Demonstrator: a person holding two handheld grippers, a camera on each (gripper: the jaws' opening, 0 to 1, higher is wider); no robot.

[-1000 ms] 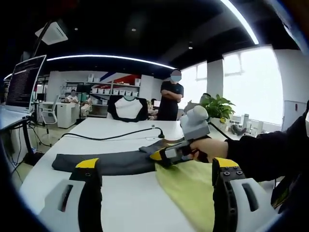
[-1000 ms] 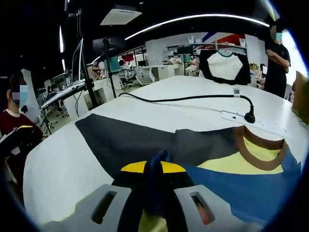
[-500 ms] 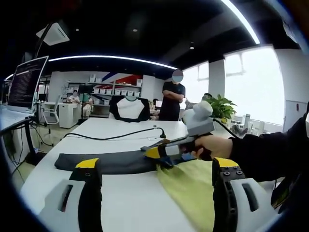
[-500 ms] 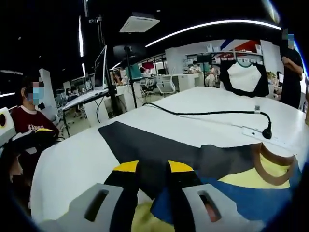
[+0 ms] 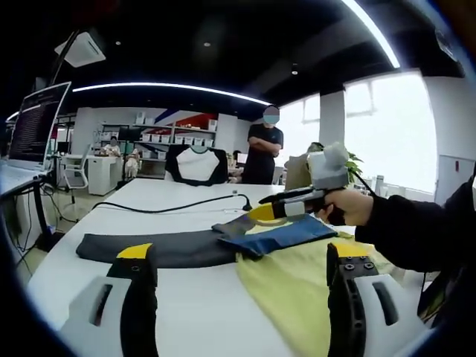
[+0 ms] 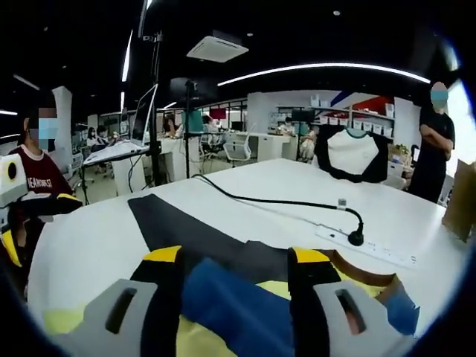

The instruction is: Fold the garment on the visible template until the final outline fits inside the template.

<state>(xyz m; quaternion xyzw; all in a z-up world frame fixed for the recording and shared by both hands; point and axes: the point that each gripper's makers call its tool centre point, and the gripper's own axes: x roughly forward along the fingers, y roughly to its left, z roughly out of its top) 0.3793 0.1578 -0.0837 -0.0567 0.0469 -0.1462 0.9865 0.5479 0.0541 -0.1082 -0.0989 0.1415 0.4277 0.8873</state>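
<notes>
**On the white table: both grippers open, garment partly folded**

At the bottom of the left gripper view, the left gripper stands with its fingers spread wide and nothing between them, low over the table. The right gripper enters that view from the right, held in a hand with a dark sleeve, raised just above the garment; its yellow tips point left. In the right gripper view its fingers are likewise parted and empty, with blue fabric lying between and beyond them.

The garment lies on the table ahead of both grippers. It shows a long dark grey sleeve stretched flat to the left, a blue panel folded over the middle, a yellow body toward the near right, and a brown collar band. A black cable and a white power strip rest on the table beyond the garment.
</notes>
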